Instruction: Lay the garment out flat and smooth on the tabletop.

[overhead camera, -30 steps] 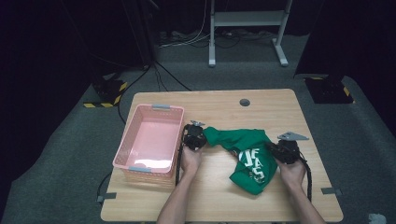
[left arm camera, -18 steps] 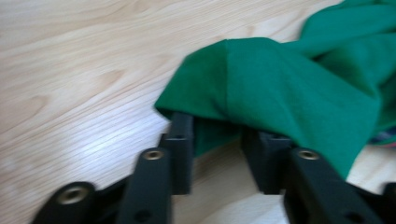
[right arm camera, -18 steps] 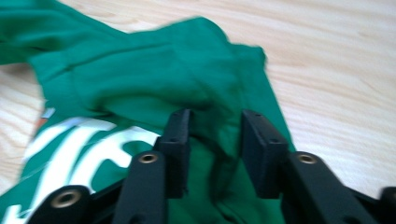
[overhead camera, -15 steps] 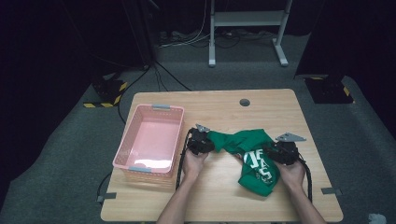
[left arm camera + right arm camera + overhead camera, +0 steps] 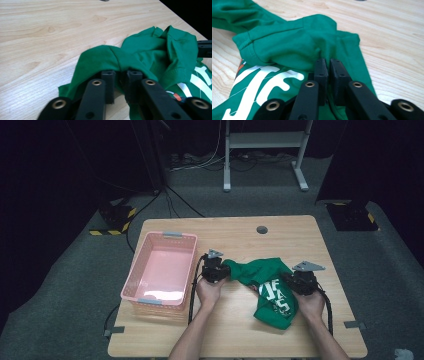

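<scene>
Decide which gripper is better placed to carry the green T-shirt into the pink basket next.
Probably the left gripper: it is clamped on the green T-shirt right beside the pink basket, while the right gripper grips the far side.

Both tools, left and right, have just closed again, pinching the green shirt.

The green shirt's white lettering is crumpled, partly folded under, and unreadable.

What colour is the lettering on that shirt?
White, on the crumpled green cotton shirt; the right gripper view shows it best.
</scene>
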A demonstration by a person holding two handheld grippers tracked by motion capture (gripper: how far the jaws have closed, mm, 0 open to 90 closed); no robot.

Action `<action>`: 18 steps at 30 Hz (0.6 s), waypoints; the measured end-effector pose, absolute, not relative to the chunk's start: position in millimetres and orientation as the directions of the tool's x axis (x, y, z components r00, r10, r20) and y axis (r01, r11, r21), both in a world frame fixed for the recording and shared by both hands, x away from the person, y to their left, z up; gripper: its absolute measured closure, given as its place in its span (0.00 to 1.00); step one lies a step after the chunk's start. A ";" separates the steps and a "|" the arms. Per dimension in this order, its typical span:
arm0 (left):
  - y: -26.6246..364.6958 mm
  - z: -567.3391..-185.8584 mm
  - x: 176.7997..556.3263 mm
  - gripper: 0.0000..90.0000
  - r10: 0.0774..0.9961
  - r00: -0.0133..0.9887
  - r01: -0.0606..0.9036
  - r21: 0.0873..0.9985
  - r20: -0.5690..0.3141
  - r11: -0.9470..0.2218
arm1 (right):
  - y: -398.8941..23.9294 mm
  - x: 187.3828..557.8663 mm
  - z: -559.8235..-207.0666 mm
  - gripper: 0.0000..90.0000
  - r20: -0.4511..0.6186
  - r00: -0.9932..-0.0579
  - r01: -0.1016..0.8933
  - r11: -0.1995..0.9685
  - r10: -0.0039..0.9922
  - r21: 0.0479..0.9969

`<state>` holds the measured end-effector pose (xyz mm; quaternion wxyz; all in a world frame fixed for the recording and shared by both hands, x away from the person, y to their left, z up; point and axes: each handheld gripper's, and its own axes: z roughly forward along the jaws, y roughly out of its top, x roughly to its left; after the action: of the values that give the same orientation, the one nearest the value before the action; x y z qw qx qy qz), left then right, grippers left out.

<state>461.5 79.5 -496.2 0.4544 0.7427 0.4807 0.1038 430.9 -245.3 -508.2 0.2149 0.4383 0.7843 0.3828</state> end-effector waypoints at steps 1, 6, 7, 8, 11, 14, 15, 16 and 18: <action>81.8 -495.3 461.9 0.93 0.809 0.513 0.619 0.776 -0.287 -0.118 | -246.3 430.7 -507.3 0.95 0.000 -0.521 0.521 0.318 0.854 0.792; 95.9 -490.6 464.7 1.00 0.820 0.453 0.642 0.766 -0.350 -0.027 | -254.1 433.0 -507.7 0.96 0.022 -0.495 0.544 0.290 0.869 0.787; 98.2 -490.4 465.4 1.00 0.822 0.441 0.647 0.763 -0.360 -0.013 | -258.4 434.4 -508.8 0.96 0.042 -0.480 0.560 0.270 0.876 0.783; 101.5 -490.5 466.6 1.00 0.827 0.425 0.655 0.756 -0.370 0.002 | -261.1 435.5 -509.6 0.96 0.057 -0.468 0.574 0.254 0.882 0.779; 105.7 -493.5 469.8 1.00 0.848 0.391 0.677 0.736 -0.359 -0.001 | -269.2 441.2 -515.3 0.95 0.098 -0.435 0.629 0.225 0.895 0.744; 98.9 -496.1 467.9 0.90 0.852 0.432 0.657 0.751 -0.296 -0.072 | -268.2 441.7 -517.4 0.90 0.104 -0.430 0.642 0.223 0.897 0.734; 95.8 -497.1 467.5 0.85 0.847 0.449 0.651 0.754 -0.286 -0.090 | -266.4 440.8 -515.9 0.85 0.097 -0.438 0.629 0.228 0.894 0.744; 92.3 -498.1 467.2 0.80 0.846 0.462 0.643 0.757 -0.267 -0.112 | -264.0 439.5 -513.9 0.82 0.088 -0.442 0.616 0.231 0.893 0.753; 86.0 -499.7 467.0 0.71 0.843 0.478 0.637 0.758 -0.245 -0.141 | -259.7 437.2 -510.0 0.77 0.070 -0.449 0.591 0.237 0.891 0.771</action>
<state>467.0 86.0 -499.7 0.4277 0.7458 0.4964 0.1205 437.2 -259.7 -510.0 0.1969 0.4867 0.7614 0.3804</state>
